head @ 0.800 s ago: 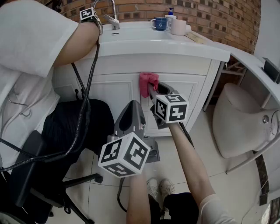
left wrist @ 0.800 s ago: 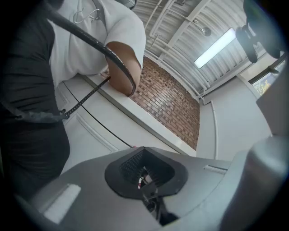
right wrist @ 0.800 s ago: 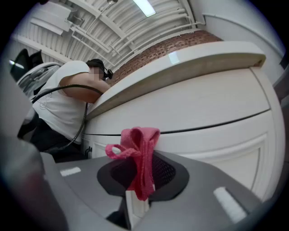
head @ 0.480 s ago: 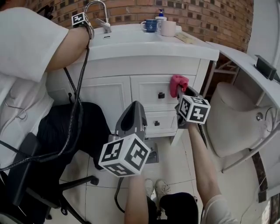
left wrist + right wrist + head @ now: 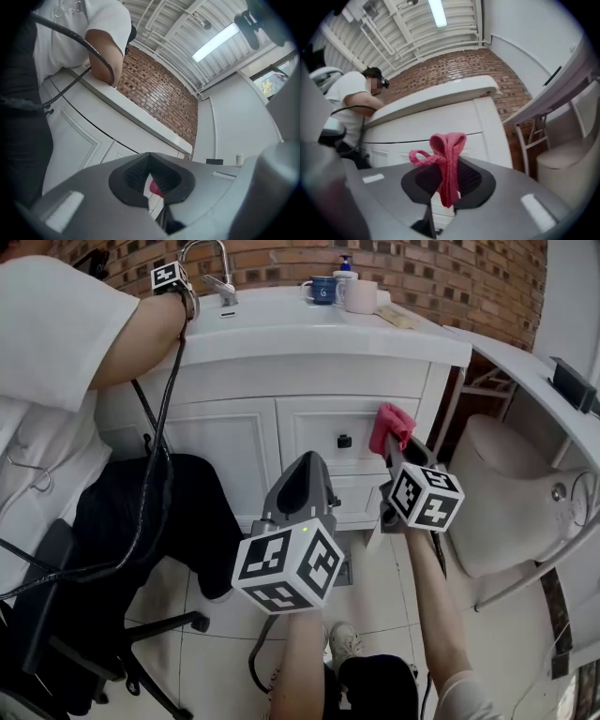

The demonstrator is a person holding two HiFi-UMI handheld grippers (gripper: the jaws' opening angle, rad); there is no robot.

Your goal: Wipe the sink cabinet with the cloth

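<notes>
The right tool (image 5: 395, 452) pinches the cloth (image 5: 390, 424) at the right edge of the sink cabinet (image 5: 234, 442); its face runs leftward; the left tool (image 5: 302, 472), closed and empty, sits farther back.

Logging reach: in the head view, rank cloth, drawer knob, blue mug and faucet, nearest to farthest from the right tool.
From the right tool:
1. Pink cloth, clamped in its jaws.
2. Black drawer knob, left of it on the cabinet.
3. Blue mug, up on the counter.
4. Faucet, far left at the basin.
</notes>
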